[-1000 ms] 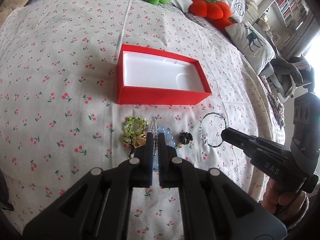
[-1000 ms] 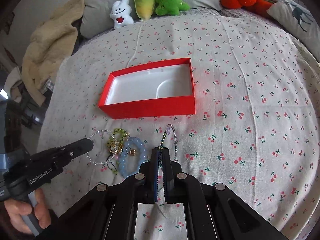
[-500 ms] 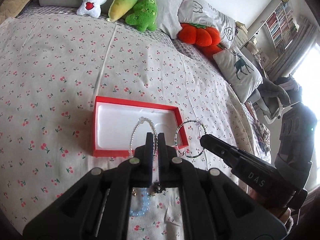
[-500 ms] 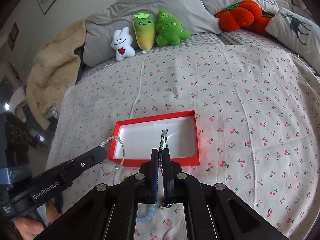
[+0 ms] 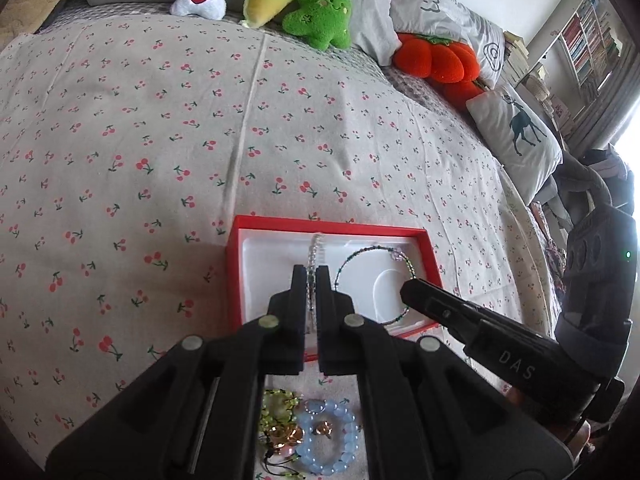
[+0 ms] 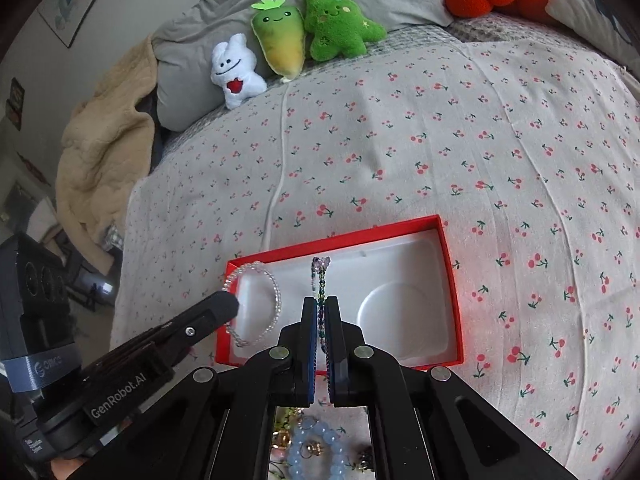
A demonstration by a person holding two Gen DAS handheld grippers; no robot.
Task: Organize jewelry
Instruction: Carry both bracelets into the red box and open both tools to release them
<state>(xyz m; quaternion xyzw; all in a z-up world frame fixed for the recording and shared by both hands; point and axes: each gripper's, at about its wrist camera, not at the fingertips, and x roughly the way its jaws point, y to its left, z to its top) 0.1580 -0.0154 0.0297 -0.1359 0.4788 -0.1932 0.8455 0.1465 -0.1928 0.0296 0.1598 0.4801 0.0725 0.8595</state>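
Note:
A red box [image 5: 332,225] with a white moulded liner lies on the cherry-print bedspread. My left gripper [image 5: 310,276] is shut on a clear bead bracelet [image 5: 317,246], which hangs over the box's left part. My right gripper [image 6: 320,304] is shut on a dark green and purple bead bracelet [image 6: 320,276] over the box's [image 6: 340,240] middle. Each wrist view shows the other tool: the right gripper [image 5: 408,288] with its dark loop [image 5: 374,248], and the left gripper [image 6: 230,304] with the clear loop [image 6: 276,296]. A blue bead bracelet [image 5: 332,444], a yellow-green one [image 5: 276,404] and small gold pieces lie in front of the box.
Plush toys [image 5: 316,8] and grey pillows line the head of the bed, with orange pumpkin cushions [image 5: 440,60] and a deer pillow [image 5: 516,136] to the right. A beige blanket [image 6: 104,152] hangs off the left side. The bed's edge drops away at the right.
Both grippers have lifted their bracelets off the bedspread and carried them forward. They now hang over the red box, and the rest of the jewelry lies behind the fingers.

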